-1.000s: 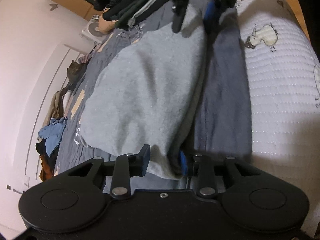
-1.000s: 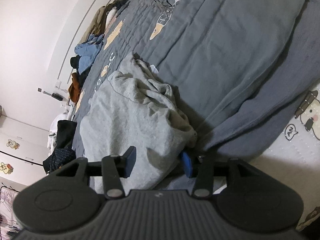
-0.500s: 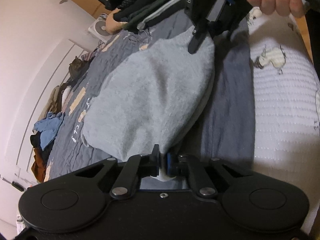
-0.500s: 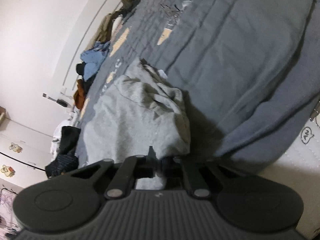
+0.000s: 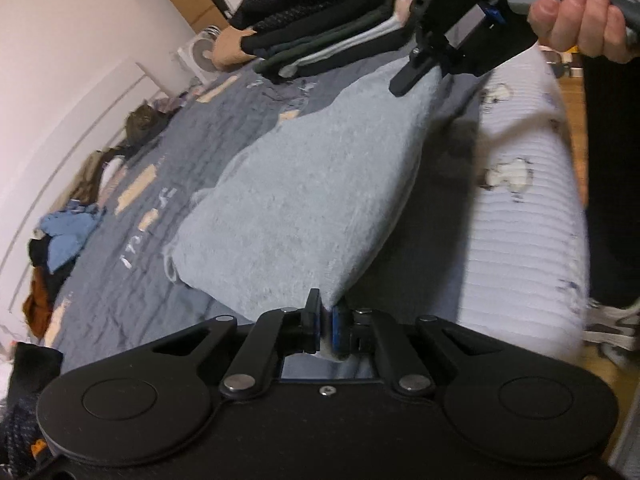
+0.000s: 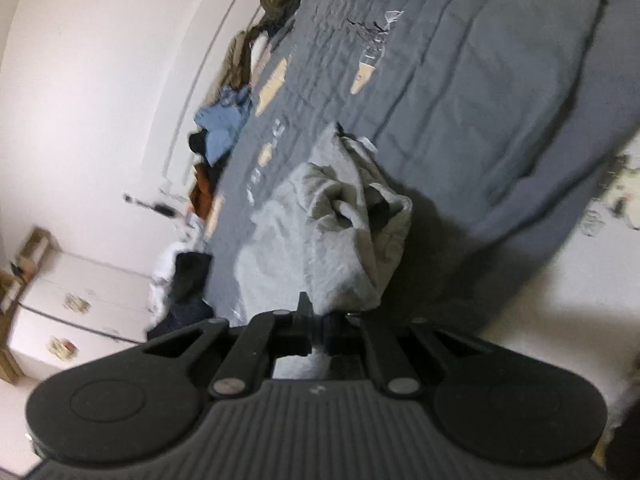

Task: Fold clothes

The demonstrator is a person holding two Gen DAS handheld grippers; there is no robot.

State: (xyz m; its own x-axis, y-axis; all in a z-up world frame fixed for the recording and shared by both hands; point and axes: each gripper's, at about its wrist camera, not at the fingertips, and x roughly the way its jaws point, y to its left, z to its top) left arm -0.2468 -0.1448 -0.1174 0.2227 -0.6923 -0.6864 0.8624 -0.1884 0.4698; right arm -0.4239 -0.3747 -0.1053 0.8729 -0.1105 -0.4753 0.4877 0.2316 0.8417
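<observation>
A light grey fleece garment (image 5: 320, 200) lies across the blue-grey bedspread (image 5: 120, 280). My left gripper (image 5: 326, 330) is shut on its near corner, and the cloth stretches taut away from the pads. At the top of the left wrist view, the right gripper (image 5: 420, 68) pinches the far corner, held by a hand (image 5: 580, 20). In the right wrist view the same garment (image 6: 320, 240) hangs rumpled from my right gripper (image 6: 318, 330), which is shut on its edge.
A stack of folded dark clothes (image 5: 320, 32) sits at the far end of the bed. Loose clothes (image 5: 60, 240) pile along the wall side. A white quilted cover (image 5: 528, 240) with cartoon prints lines the bed's near edge. A white drawer unit (image 6: 80, 308) stands by the wall.
Both grippers closed on the grey garment's corners and rose, lifting its edge off the bed. The cloth between them has pulled taut.
</observation>
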